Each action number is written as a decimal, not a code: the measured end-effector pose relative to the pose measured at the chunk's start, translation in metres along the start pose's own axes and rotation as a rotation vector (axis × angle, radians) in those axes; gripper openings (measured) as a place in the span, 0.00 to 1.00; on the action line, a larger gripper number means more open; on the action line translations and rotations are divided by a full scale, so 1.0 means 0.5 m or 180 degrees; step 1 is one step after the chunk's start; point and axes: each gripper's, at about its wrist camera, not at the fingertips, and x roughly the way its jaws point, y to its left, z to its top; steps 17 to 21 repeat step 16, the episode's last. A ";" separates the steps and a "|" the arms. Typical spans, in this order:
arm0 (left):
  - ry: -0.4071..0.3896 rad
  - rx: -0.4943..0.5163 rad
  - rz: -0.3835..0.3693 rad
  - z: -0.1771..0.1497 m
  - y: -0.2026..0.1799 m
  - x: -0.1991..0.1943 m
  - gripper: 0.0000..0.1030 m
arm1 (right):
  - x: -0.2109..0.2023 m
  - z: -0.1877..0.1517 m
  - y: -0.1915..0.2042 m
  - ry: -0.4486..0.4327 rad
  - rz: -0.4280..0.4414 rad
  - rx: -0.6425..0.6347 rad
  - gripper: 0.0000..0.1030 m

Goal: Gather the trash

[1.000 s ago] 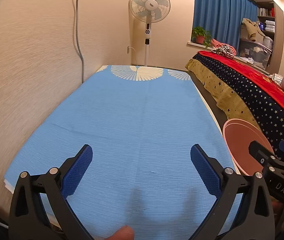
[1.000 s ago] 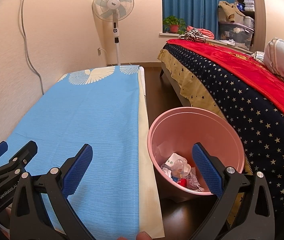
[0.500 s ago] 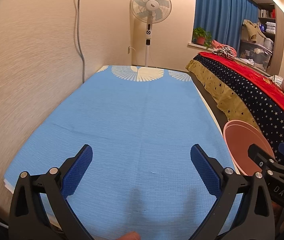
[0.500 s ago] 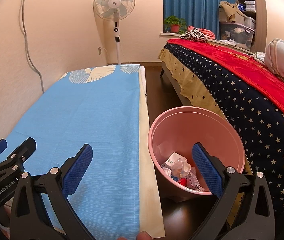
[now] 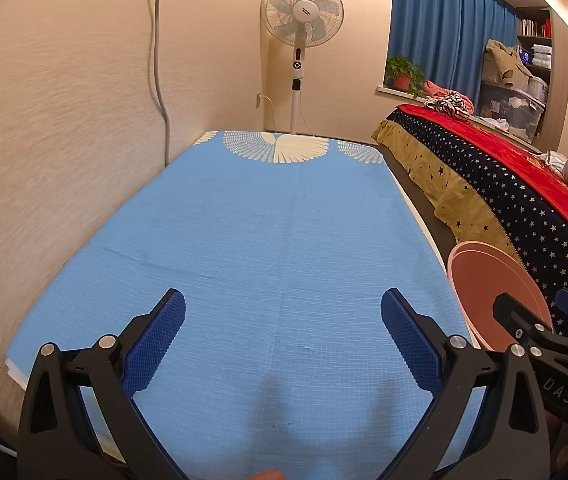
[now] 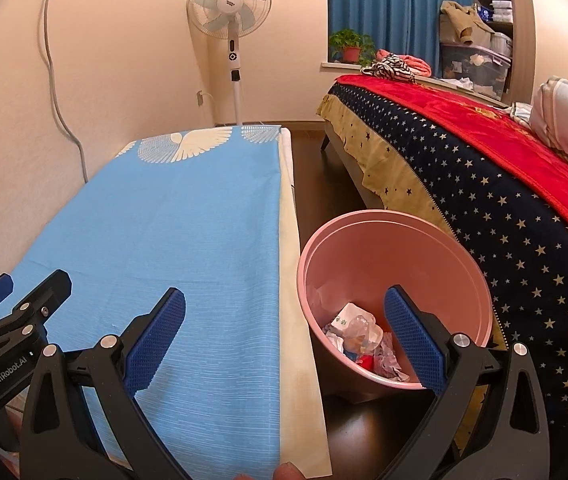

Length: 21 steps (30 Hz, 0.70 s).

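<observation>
Both grippers released, holding nothing: left gripper (image 5: 283, 334), right gripper (image 6: 284, 334). Crumpled paper and plastic trash (image 6: 363, 340) sits in the round pink plastic bin (image 6: 479, 276), at 3 o'clock off the blue-clothed desk (image 5: 284, 240). Sweep the desk for strays before stopping.

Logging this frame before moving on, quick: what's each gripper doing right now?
Left gripper: open, holding nothing, over the blue woven tablecloth.
Right gripper: open, holding nothing, above the table edge beside the round pink plastic trash bin.
</observation>
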 end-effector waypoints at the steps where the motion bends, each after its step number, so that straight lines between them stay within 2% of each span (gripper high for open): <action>1: -0.0001 -0.0001 0.0000 0.000 0.000 0.000 0.92 | 0.002 0.001 0.000 0.0001 -0.0003 0.0001 0.95; 6: -0.0018 0.0013 -0.0060 0.000 -0.002 -0.001 0.92 | 0.002 0.002 0.001 0.0000 -0.0001 -0.0002 0.95; 21: -0.0031 0.0015 0.0034 0.001 -0.005 -0.002 0.92 | 0.004 0.001 0.001 -0.0004 -0.0003 -0.0004 0.95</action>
